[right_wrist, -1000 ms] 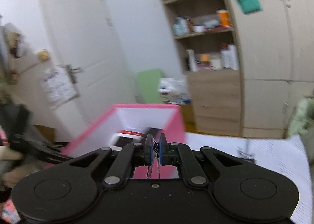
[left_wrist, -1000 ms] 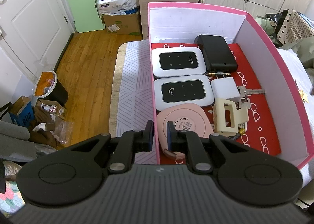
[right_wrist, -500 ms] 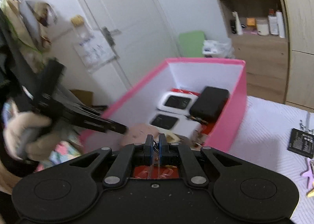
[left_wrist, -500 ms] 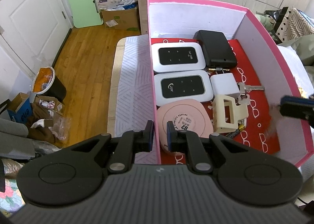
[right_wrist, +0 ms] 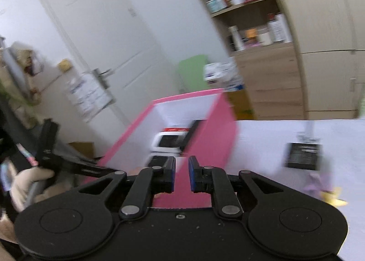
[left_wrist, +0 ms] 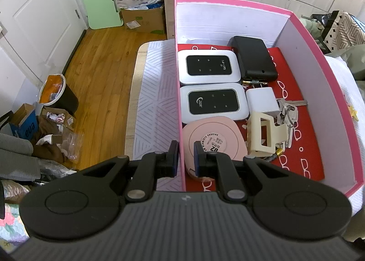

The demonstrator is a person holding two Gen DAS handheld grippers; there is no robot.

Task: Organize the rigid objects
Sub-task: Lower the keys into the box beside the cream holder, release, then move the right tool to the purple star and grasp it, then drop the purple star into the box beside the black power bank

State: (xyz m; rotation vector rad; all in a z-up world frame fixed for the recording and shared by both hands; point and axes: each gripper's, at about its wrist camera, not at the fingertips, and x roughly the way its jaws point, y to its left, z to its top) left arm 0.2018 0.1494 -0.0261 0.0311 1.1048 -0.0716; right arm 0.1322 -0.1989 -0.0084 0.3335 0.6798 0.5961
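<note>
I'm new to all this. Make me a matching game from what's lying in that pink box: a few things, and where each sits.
Things:
1. black rectangular case
2. round pale-pink plastic case
3. cream plastic hair claw
4. white cube charger

Places:
A. nearest corner, by the left wall
B. beside the bunch of keys, nearer than the charger
C. far end of the pink box
D. just nearer than the black case

Pairs: 1-C, 2-A, 3-B, 4-D

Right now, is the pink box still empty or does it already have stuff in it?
Partly filled. The pink box holds two white wifi routers, a black case, a charger, keys and a clip; bare red floor remains.
</note>
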